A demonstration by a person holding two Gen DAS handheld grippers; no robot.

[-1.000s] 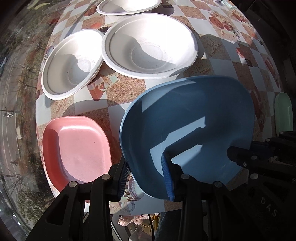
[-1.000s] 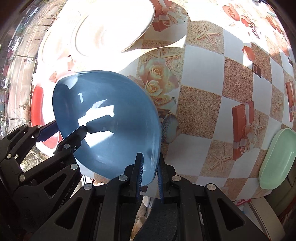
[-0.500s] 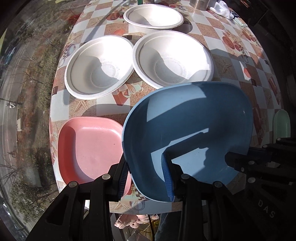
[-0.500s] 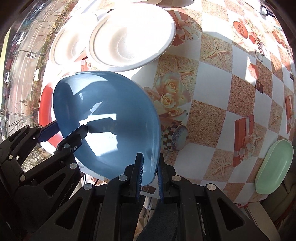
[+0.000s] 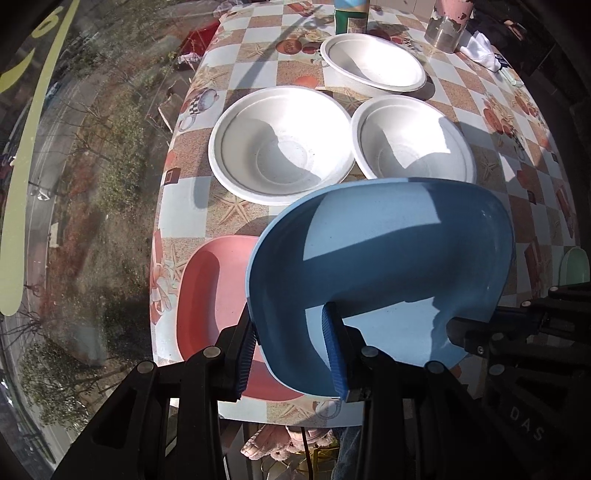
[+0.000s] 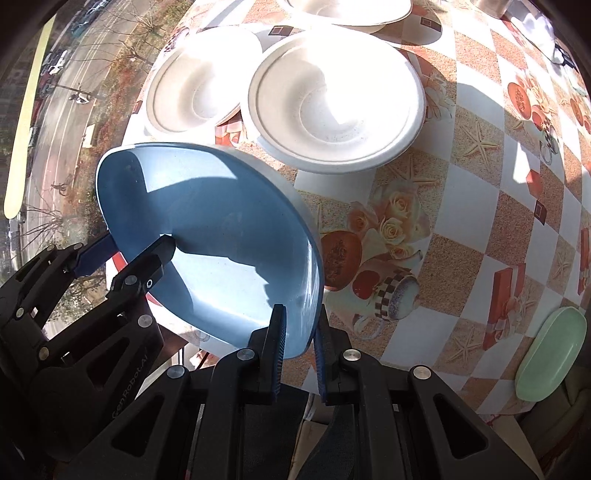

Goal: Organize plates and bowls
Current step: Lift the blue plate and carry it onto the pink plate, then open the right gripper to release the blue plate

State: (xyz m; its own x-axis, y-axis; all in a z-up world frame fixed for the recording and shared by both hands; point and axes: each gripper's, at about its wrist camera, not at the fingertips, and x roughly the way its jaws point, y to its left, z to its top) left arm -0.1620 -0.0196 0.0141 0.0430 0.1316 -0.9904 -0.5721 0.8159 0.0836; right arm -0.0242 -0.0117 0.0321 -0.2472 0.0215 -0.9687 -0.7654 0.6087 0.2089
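A blue plate point(image 5: 388, 266) is held in the air above the table's near left corner by both grippers. My left gripper point(image 5: 291, 354) is shut on its near left rim; my right gripper point(image 6: 299, 343) is shut on its right rim point(image 6: 221, 229). A pink plate point(image 5: 210, 295) lies on the table below and left of it, partly hidden. Three white bowls stand beyond: one at left point(image 5: 280, 144), one at right point(image 5: 410, 140), one farther back point(image 5: 373, 62). A green plate point(image 6: 550, 354) lies at the table's right edge.
The table point(image 6: 461, 229) has a checkered patterned cloth. A can point(image 5: 351, 14), a glass jar point(image 5: 447, 26) and a white cloth point(image 5: 484, 55) stand at the far end. The table's left edge point(image 5: 159, 221) drops off beside a window.
Both grippers have lifted the blue plate and drawn back toward the near edge, so the bowls look farther away. The pink plate is now more hidden beneath the blue one.
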